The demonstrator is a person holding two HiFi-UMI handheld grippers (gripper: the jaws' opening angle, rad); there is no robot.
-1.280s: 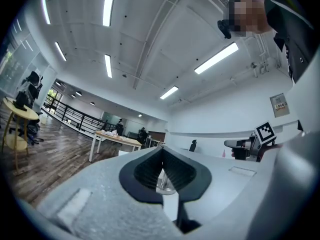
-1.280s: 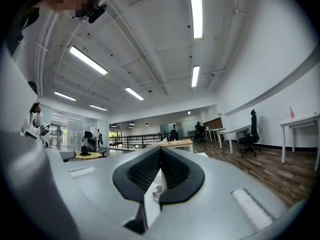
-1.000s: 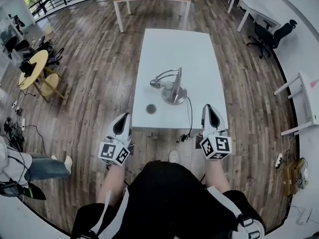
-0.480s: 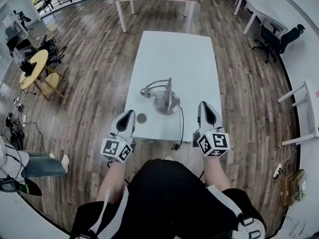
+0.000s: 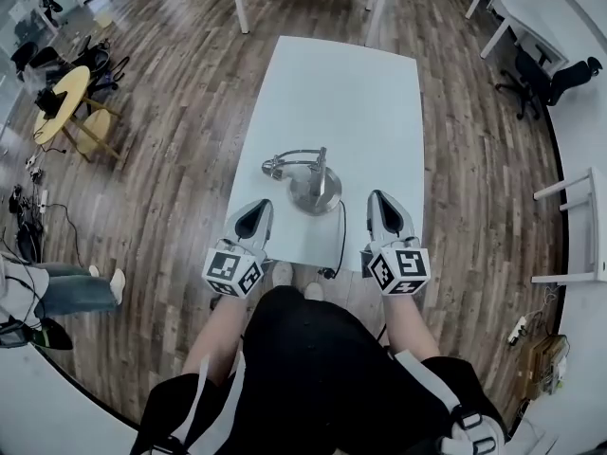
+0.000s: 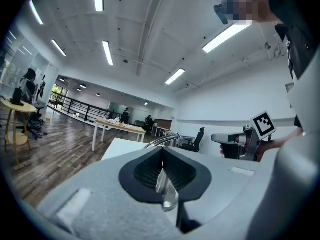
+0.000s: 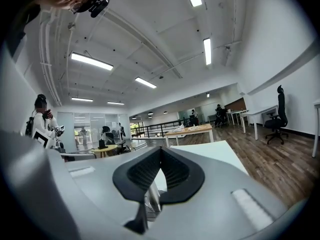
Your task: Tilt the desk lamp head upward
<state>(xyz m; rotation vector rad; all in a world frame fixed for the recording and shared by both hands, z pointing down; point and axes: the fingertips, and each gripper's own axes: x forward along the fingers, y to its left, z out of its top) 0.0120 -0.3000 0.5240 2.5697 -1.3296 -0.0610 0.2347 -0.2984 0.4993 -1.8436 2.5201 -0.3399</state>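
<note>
Chrome covers the whole desk lamp (image 5: 313, 183), which stands on the white table (image 5: 360, 93) close to its near edge. Its round base (image 5: 316, 198) carries a short post, and from there a curved arm goes toward 10 o'clock to the lamp head (image 5: 273, 168), which hangs low over the table top. A dark cable (image 5: 340, 237) runs from the base toward 5 o'clock and over the edge.

The left gripper (image 5: 254, 218) is at 8 o'clock of the base and the right gripper (image 5: 383, 214) at 4 o'clock. Both are near the lamp but do not touch it. In each gripper view the jaws are pressed together with nothing between them.

The step in hand seems to be the approach. To do it well, the left gripper should probably spread its jaws before it reaches the head, because it is the nearer one. It should then take the head from the side and lift it slowly about its joint. The right gripper could steady the post or the base, since the lamp stands near the edge and may slide or tip. The cable should stay free of both grippers.
</note>
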